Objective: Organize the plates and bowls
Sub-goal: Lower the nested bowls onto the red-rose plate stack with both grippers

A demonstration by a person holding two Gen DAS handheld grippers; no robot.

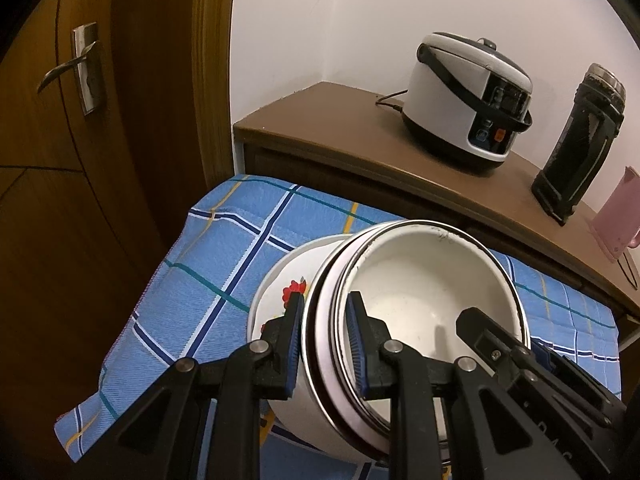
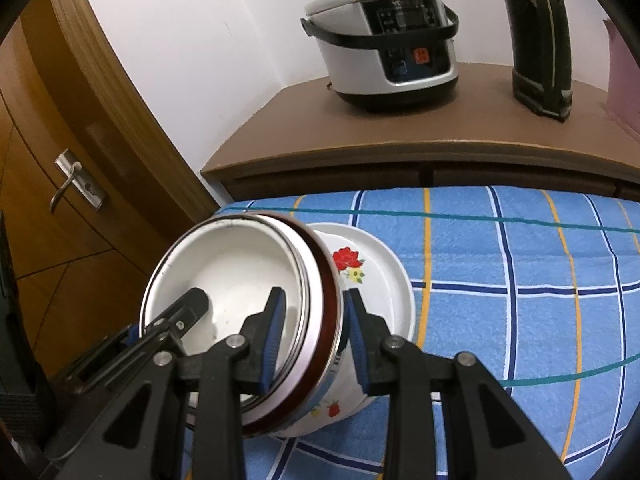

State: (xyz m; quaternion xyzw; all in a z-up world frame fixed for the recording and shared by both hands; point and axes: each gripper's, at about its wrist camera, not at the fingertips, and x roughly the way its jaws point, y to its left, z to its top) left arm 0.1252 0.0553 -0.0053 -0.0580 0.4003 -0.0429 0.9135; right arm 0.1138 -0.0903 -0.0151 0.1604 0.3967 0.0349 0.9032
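A stack of white enamel bowls (image 1: 424, 288) with red flower prints is tilted above a white plate (image 2: 384, 264) on the blue checked cloth. My left gripper (image 1: 326, 320) is shut on the stack's rim, one finger inside, one outside. My right gripper (image 2: 314, 316) is shut on the opposite rim of the same bowls (image 2: 240, 264), one finger inside, one outside. Each gripper shows in the other's view, reaching into the top bowl. The plate also shows under the bowls in the left wrist view (image 1: 276, 280).
The blue checked cloth (image 2: 500, 280) covers the table. Behind it stands a brown cabinet (image 2: 400, 136) with a white rice cooker (image 2: 384, 36), a black thermos (image 2: 536, 36) and a pink jug (image 1: 616, 220). A wooden door (image 1: 80, 160) is at left.
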